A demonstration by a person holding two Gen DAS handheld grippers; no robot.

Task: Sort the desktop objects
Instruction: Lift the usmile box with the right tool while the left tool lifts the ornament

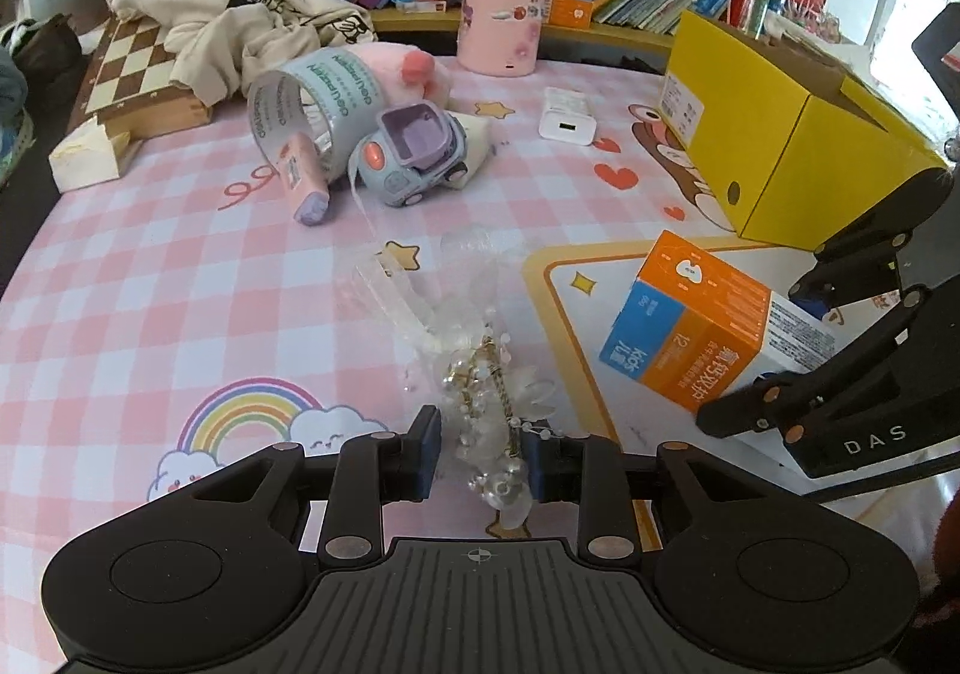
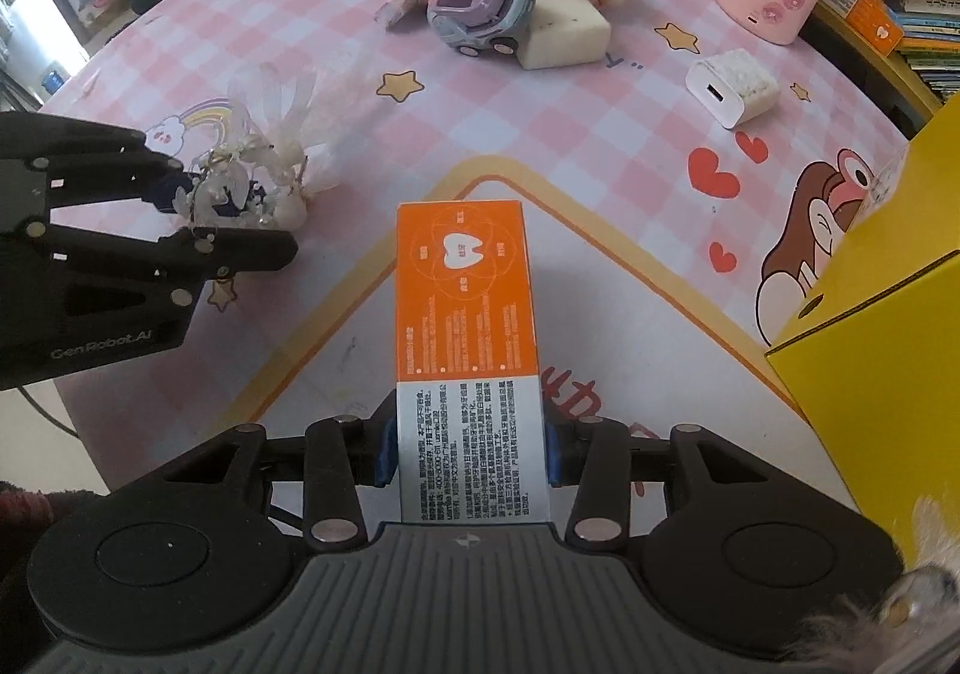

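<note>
Pearl and clear plastic fill the left wrist view: the beaded hair ornament (image 1: 489, 404) lies on the pink checked tablecloth (image 1: 150, 284), and the left gripper (image 1: 483, 455) has its blue pads either side of it, the right pad touching, the left one just apart, jaws not closed. Beyond sit the toy car (image 1: 411, 158) and tape roll (image 1: 312, 104); the yellow box (image 1: 798, 134) stands right. Over to the right wrist view: the right gripper (image 2: 471, 455) clamps the orange toothpaste box (image 2: 465, 314) at its white end, close beside that yellow box.
</note>
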